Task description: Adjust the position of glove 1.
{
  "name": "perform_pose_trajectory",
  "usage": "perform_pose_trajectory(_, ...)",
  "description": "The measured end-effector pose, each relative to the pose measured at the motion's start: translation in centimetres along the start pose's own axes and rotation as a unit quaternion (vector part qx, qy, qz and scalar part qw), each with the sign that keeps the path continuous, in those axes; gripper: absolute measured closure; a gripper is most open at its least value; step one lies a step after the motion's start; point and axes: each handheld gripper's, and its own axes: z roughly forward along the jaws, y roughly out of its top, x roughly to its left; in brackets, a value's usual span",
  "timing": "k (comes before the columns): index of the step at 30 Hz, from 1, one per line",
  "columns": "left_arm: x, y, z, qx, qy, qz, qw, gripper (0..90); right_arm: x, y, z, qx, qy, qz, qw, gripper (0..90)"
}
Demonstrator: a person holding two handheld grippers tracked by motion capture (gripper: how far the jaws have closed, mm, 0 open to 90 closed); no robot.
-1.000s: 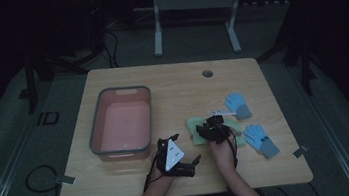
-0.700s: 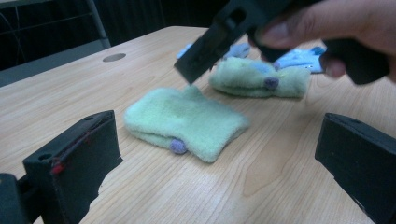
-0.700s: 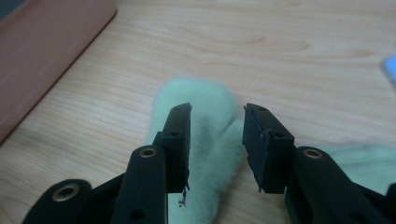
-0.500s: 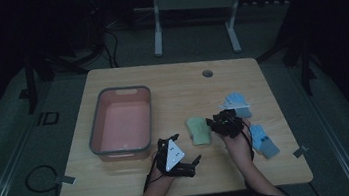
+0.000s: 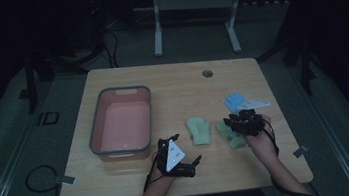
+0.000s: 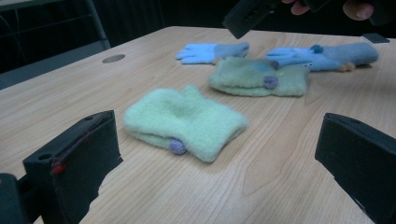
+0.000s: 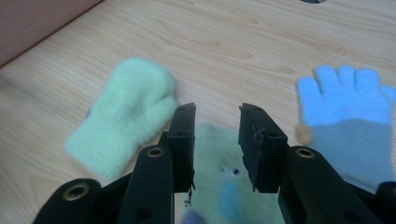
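Two green mittens lie on the wooden table. One mitten is near the middle. The other green mitten lies right of it, directly under my right gripper. Those jaws stand apart with nothing gripped. A blue glove lies just beyond, and a second blue glove lies beside it. My left gripper rests near the front edge, wide open, facing the near mitten.
A pink bin with a grey rim stands on the left half of the table. A round cable hole sits near the far edge. Metal frame legs stand on the floor behind the table.
My right gripper has moved right, away from the middle mitten. The second green mitten now lies apart, to the right of the first. The left gripper has stayed put.
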Motion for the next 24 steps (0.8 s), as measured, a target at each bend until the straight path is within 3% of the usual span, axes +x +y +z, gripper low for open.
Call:
perform_pose_trajectory(5, 0.0, 0.0, 0.0, 0.000, 0.000, -0.001, 1.0000, 0.1, -1.1, -0.7, -0.3, 0.004, 0.007, -0.008, 0.9999, 67.7)
perform_pose_trajectory(11, 0.0, 0.0, 0.0, 0.000, 0.000, -0.001, 1.0000, 0.1, -2.5, -2.4, 0.5, 0.022, 0.032, -0.028, 0.9989, 67.2)
perform_pose_trajectory(17, 0.0, 0.0, 0.0, 0.001, 0.001, 0.000, 1.0000, 0.1, -2.7, -3.1, 1.2, 0.034, 0.039, -0.031, 0.9982, 65.2)
perform_pose_trajectory(18, 0.0, 0.0, 0.0, 0.000, 0.001, 0.000, 1.0000, 0.1, -2.6, -3.8, 1.9, 0.046, 0.041, -0.031, 0.9976, 64.2)
perform_pose_trajectory(24, 0.0, 0.0, 0.0, 0.001, 0.001, 0.000, 1.0000, 0.1, -2.3, -4.6, 2.3, 0.041, 0.032, -0.040, 0.9979, 65.4)
